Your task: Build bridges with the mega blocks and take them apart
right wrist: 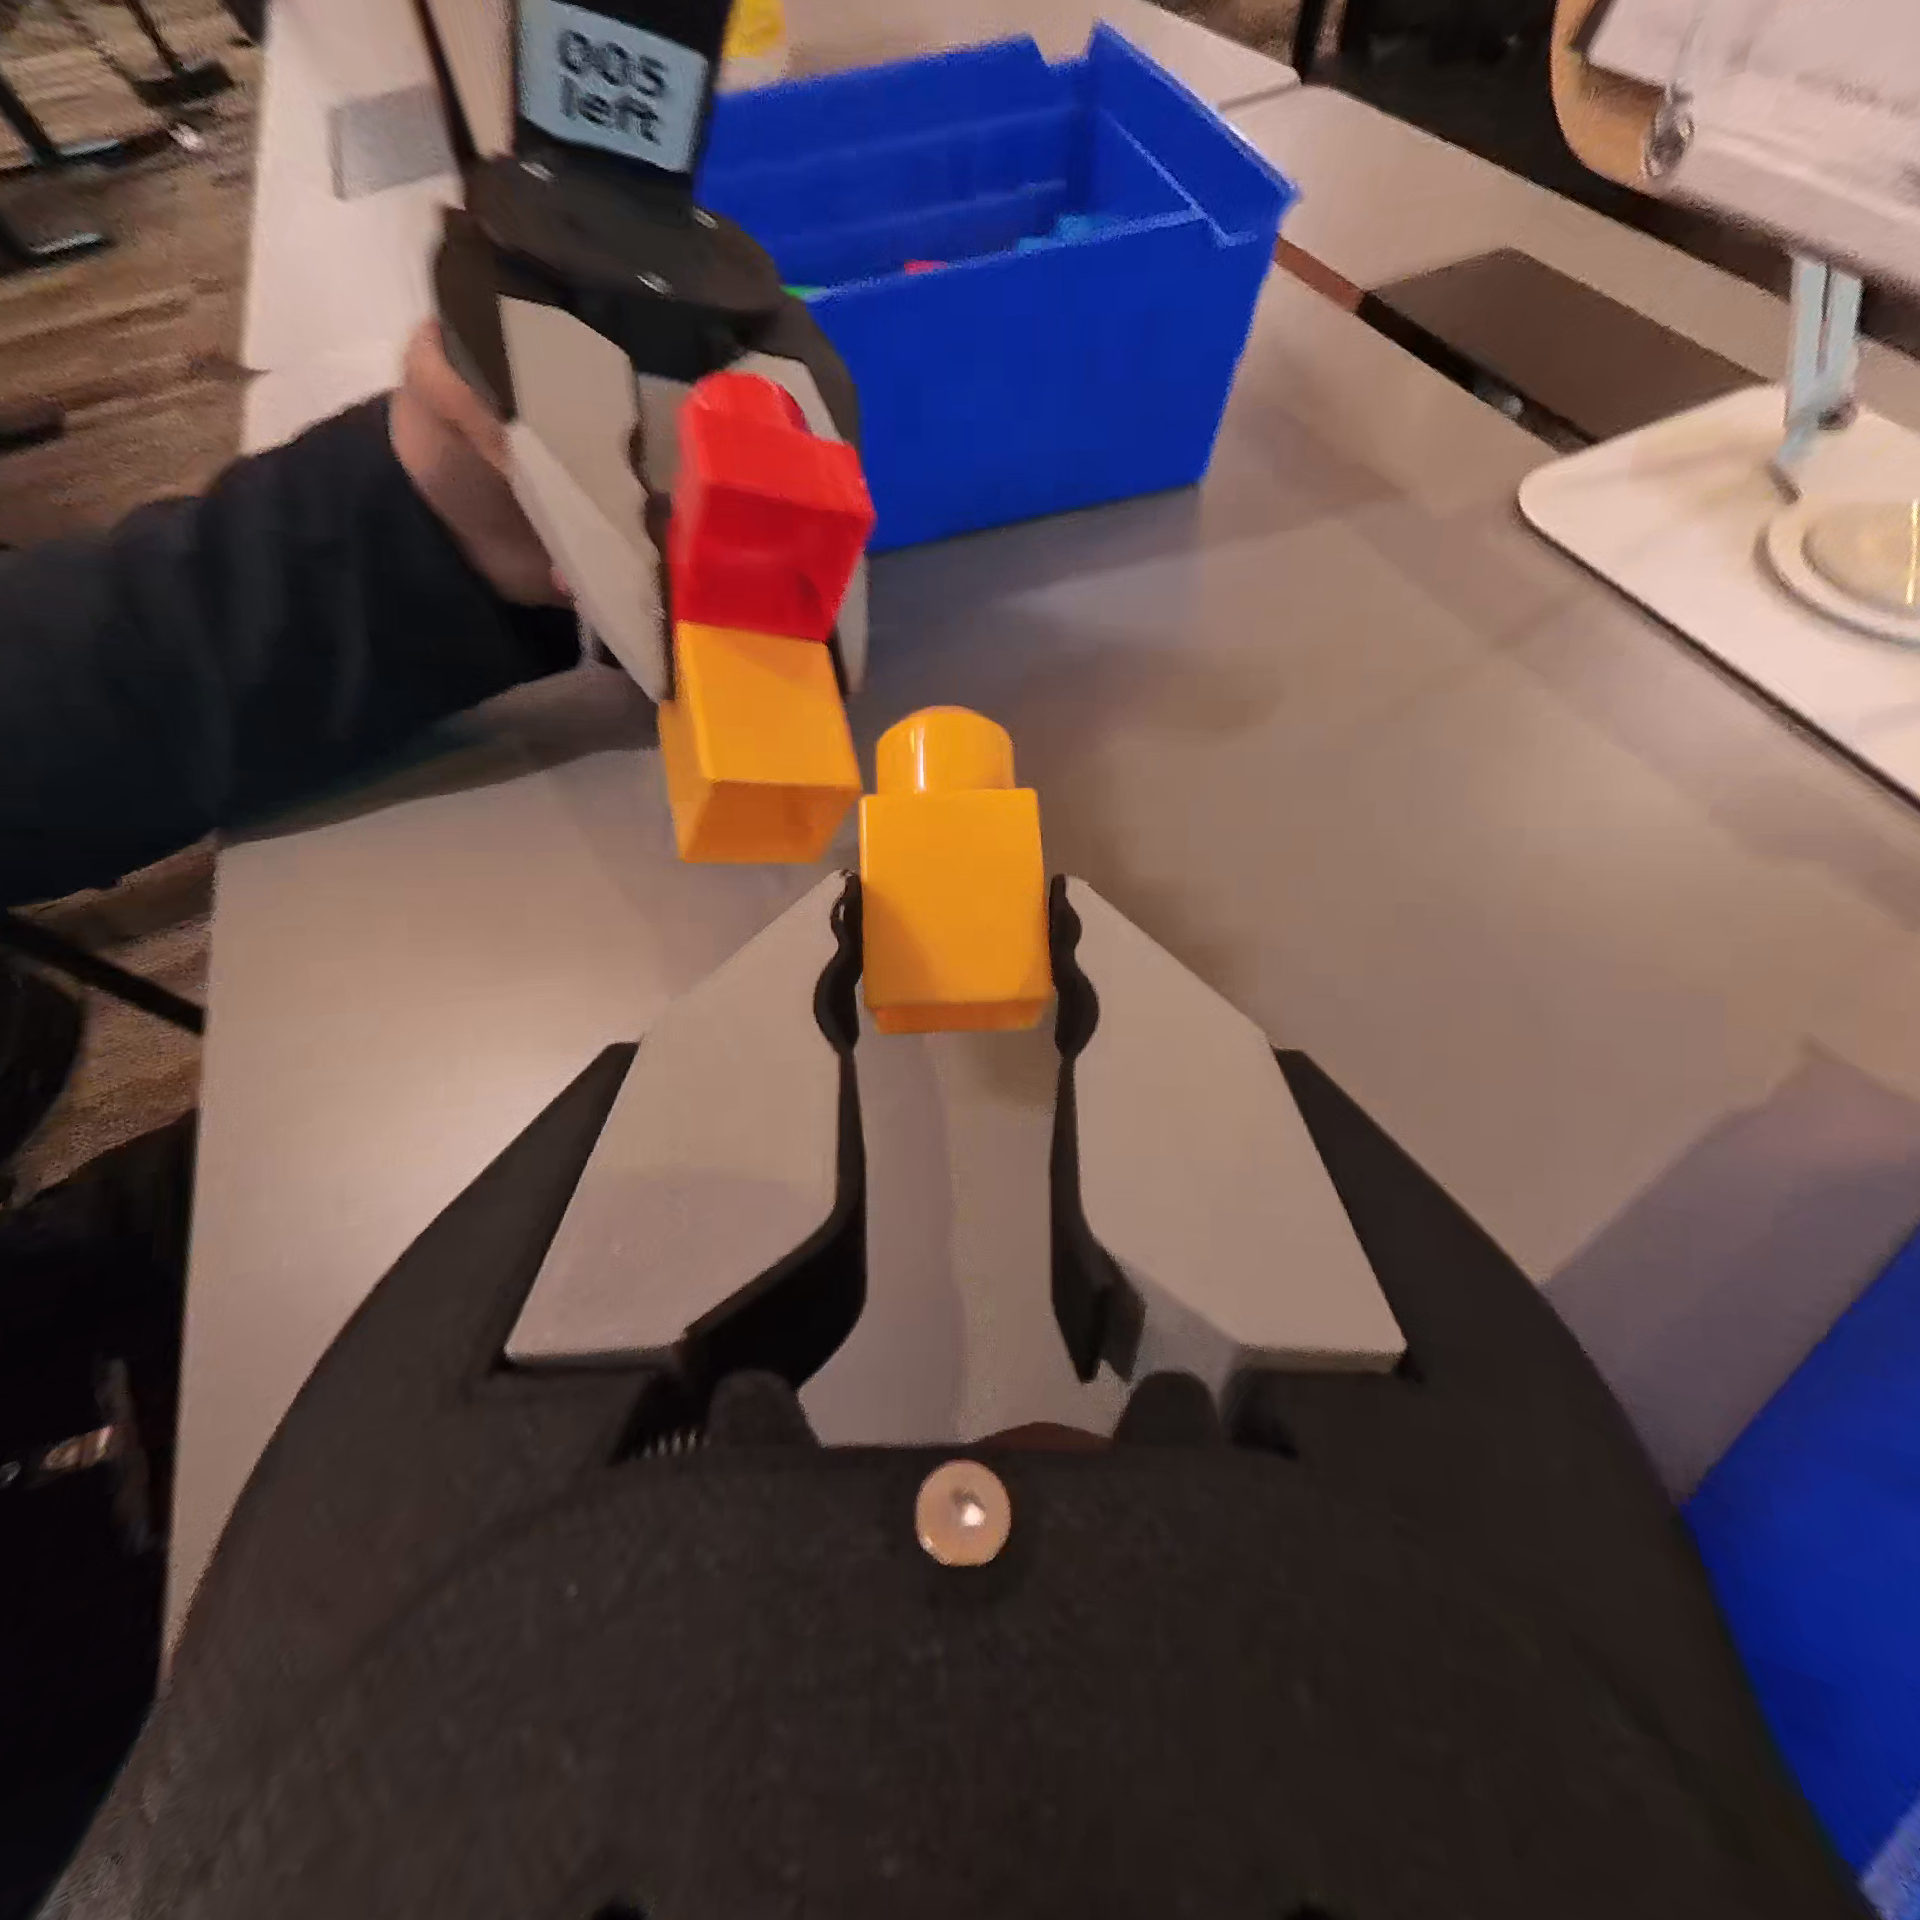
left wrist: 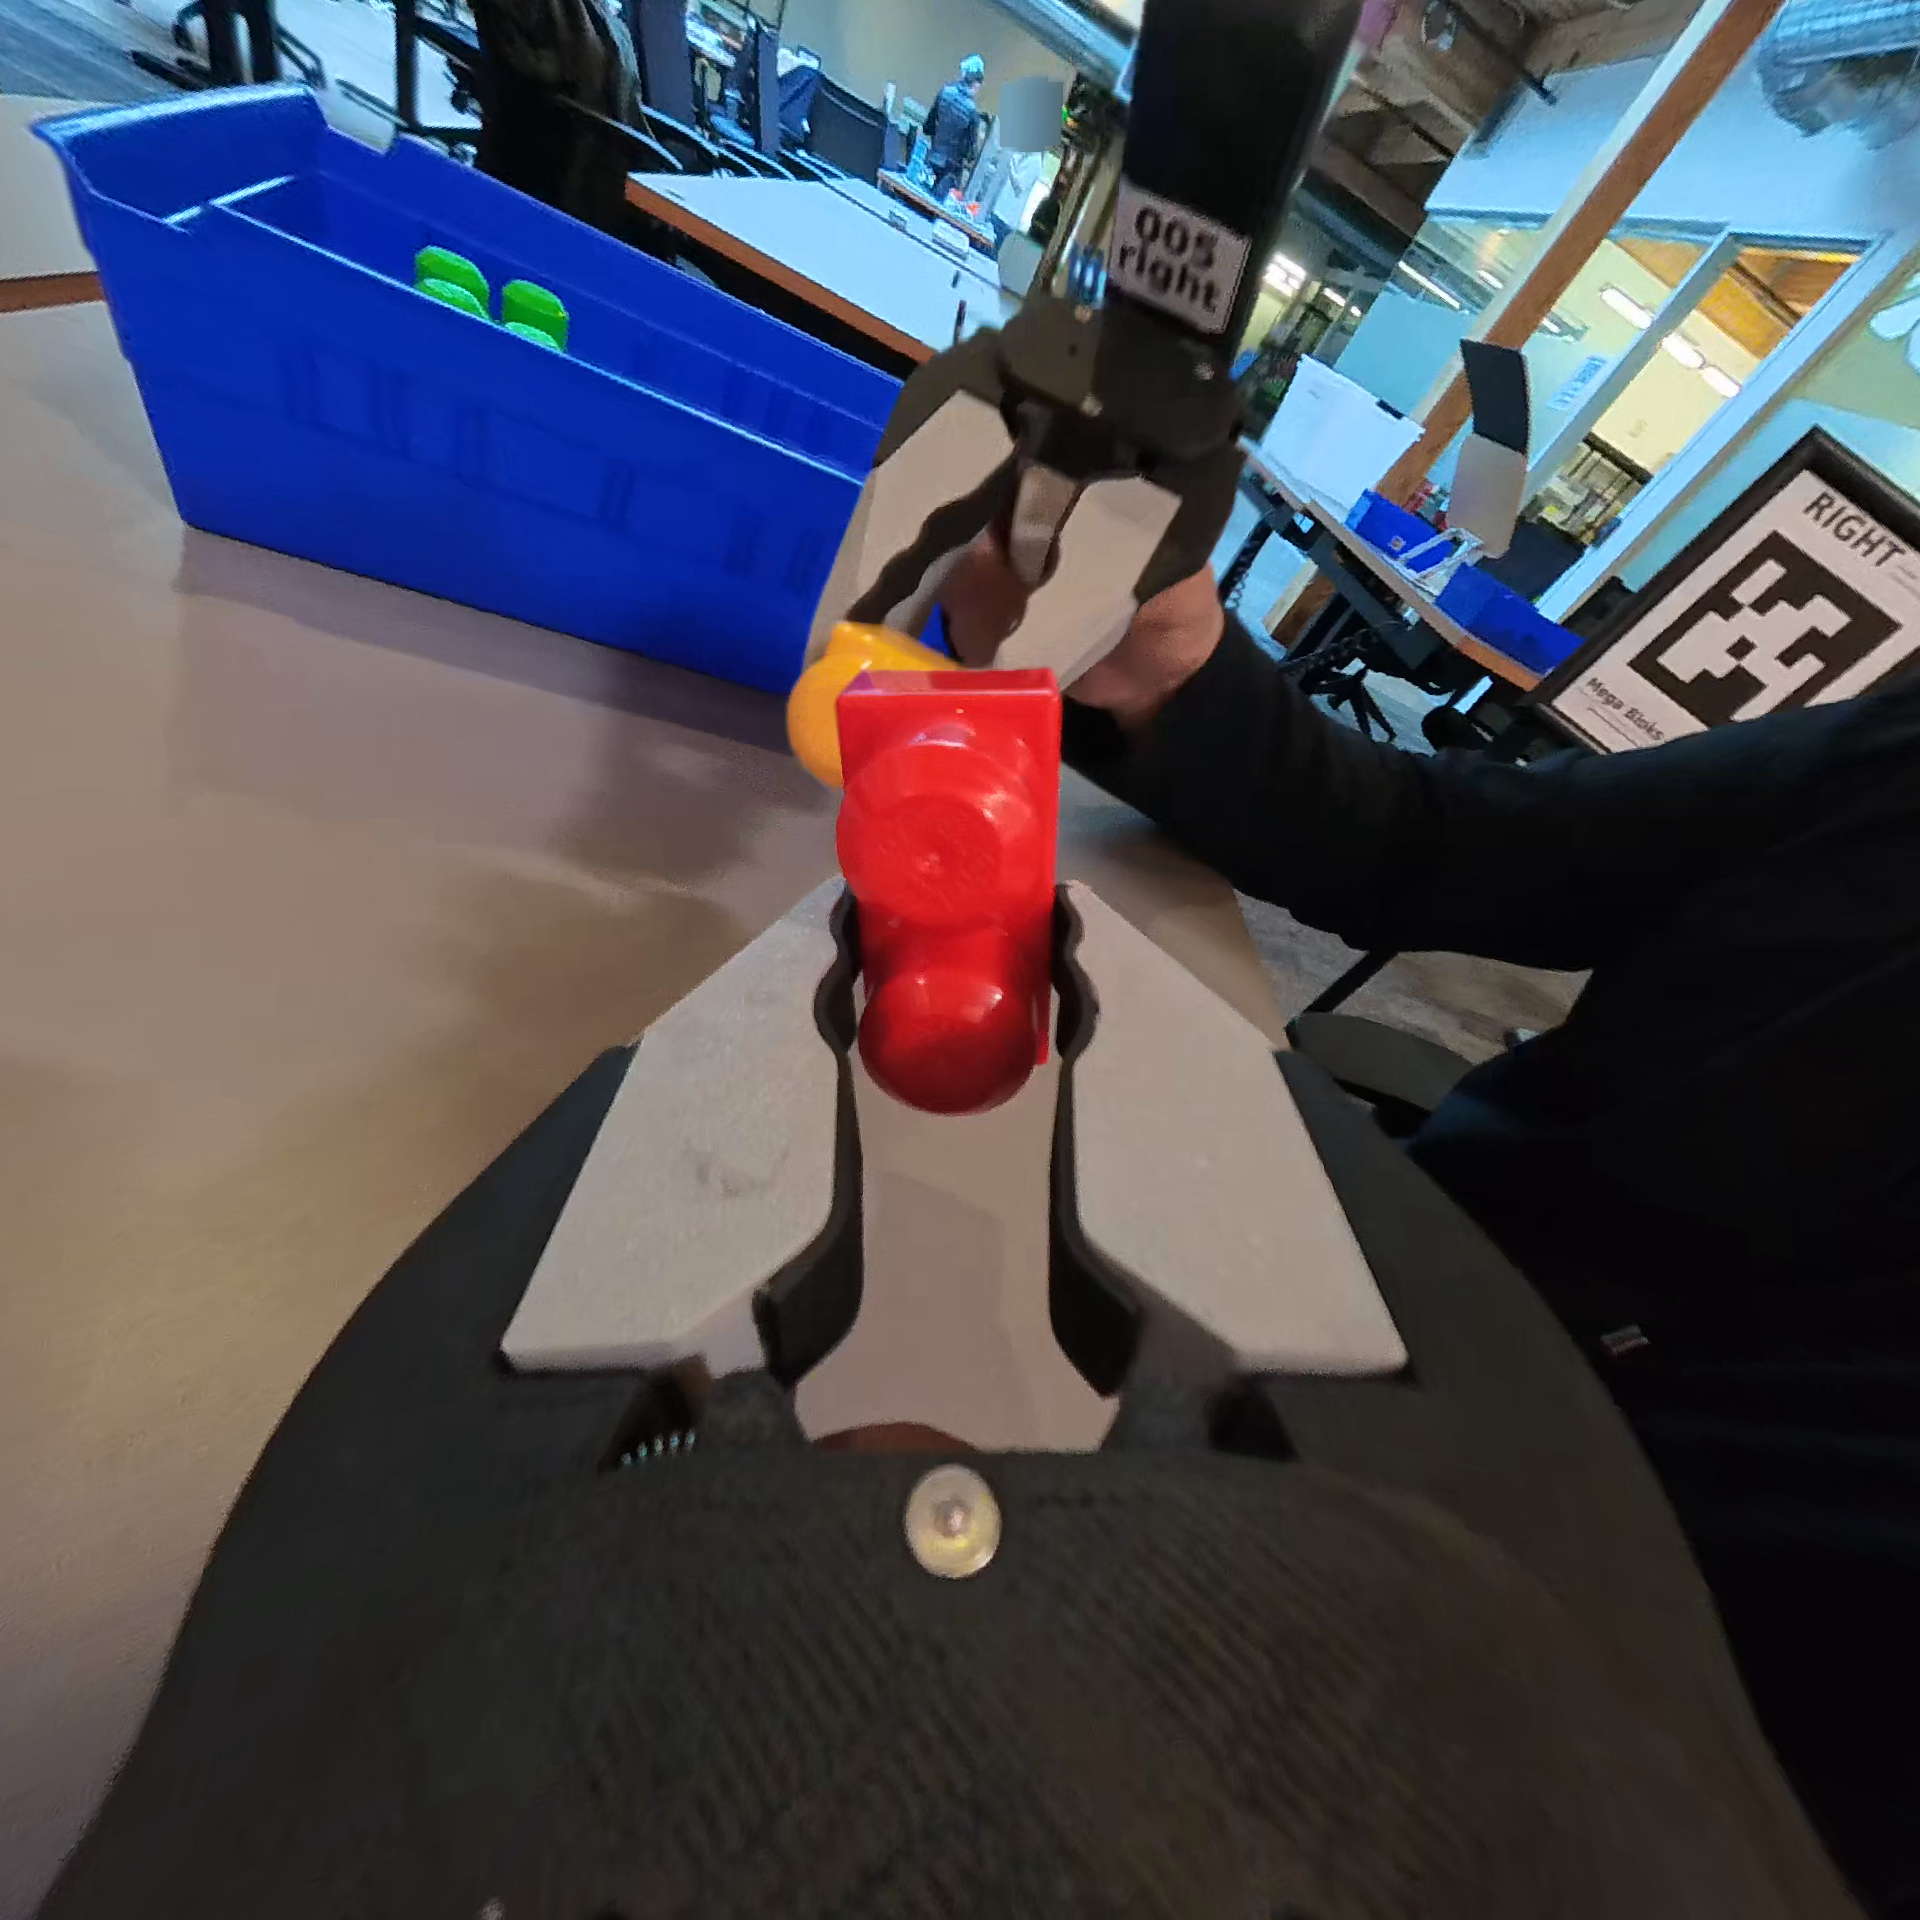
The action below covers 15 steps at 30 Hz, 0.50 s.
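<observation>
— Claw states first: what does each one hold?

— Right claw (right wrist: 951, 951) grips a single yellow block (right wrist: 948, 904), knob pointing far, away from its camera. Left claw (right wrist: 753, 582) clamps a red block (left wrist: 948, 883) with a second yellow block (right wrist: 753, 764) stuck beneath it, above the desk (right wrist: 1351, 727).

— Which way is the target?

— Far-left of the single block, just beside it. That hanging block's open socket faces near; the stack's long axis tilts.
</observation>
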Available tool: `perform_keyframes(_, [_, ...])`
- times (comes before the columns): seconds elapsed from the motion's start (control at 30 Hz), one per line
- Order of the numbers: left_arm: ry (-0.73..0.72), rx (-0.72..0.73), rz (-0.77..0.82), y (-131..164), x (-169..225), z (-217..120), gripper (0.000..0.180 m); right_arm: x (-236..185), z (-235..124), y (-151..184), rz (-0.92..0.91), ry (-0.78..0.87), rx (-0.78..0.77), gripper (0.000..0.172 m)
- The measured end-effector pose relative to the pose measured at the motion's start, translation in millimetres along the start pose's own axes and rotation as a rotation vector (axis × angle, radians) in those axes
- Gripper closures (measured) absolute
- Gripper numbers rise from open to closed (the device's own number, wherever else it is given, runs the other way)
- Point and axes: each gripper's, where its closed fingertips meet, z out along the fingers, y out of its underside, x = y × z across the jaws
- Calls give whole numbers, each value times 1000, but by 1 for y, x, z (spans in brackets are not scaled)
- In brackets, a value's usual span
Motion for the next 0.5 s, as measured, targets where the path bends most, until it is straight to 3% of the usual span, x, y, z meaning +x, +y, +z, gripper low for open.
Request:
perform_keyframes(0.3, [42,-63,73,11,10,7,146,-46,-12,-15,54,-315,17,139])
perform_keyframes(0.5, [76,-86,131,14,22,12,147,-49,-5,-16,57,-342,-15,140])
